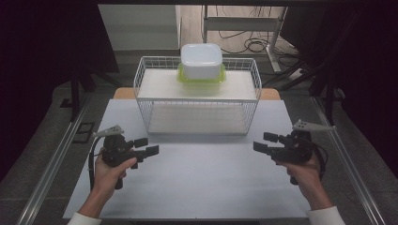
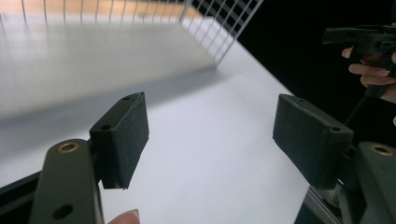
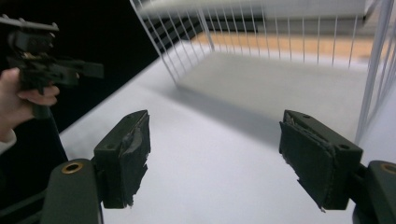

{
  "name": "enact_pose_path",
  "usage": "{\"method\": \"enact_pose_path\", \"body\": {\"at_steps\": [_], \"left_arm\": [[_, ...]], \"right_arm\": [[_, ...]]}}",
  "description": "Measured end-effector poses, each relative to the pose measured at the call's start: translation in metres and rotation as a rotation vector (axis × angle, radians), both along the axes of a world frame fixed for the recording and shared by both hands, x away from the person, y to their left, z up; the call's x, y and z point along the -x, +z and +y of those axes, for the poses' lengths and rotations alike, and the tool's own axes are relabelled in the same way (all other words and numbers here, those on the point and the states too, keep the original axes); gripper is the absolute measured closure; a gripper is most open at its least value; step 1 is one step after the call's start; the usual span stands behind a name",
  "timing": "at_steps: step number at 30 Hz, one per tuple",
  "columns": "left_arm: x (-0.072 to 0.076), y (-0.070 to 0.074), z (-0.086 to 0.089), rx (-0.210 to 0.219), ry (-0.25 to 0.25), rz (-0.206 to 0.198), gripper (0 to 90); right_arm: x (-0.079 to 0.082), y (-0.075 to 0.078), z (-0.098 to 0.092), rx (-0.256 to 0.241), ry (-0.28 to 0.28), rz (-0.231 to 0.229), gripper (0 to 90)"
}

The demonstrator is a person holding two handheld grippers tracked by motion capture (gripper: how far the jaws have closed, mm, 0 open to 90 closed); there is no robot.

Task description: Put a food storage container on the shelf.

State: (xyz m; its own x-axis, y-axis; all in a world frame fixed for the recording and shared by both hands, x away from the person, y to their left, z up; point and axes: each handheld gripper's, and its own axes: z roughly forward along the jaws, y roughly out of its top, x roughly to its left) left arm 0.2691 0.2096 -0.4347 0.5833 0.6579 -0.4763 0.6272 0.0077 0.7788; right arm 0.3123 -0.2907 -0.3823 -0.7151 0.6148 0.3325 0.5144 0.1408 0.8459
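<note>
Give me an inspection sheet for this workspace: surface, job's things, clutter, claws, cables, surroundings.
Surface: white table, bare in front.
Job's things: white wire rack with two shelves at the table's far side; white tub upside down on a green lid, on the top shelf; lower shelf bare.
Clutter: nothing seen.
Claws: left claw and right claw both open, holding nothing, above the table in front of the rack, pointing inward.
Cables: one trails from each claw; more lie on the floor behind the table.
Surroundings: dark at the sides, grey floor, a desk frame beyond.
</note>
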Motion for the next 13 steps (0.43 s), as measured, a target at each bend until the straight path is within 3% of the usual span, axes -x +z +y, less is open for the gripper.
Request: {"method": "enact_pose_path", "body": {"at_steps": [5,7,13], "left_arm": [[0.006,-0.016,0.000,-0.047,0.006,0.030,25.7],[0.007,-0.016,0.000,-0.056,0.009,0.022,25.7],[0.005,-0.017,-0.002,-0.075,0.007,0.018,24.5]], "right_arm": [[0.005,-0.032,-0.001,0.023,-0.005,0.064,24.6],[0.005,-0.035,0.001,0.048,-0.002,0.063,24.3],[0.009,-0.035,0.003,0.053,-0.005,0.031,23.0]]}}
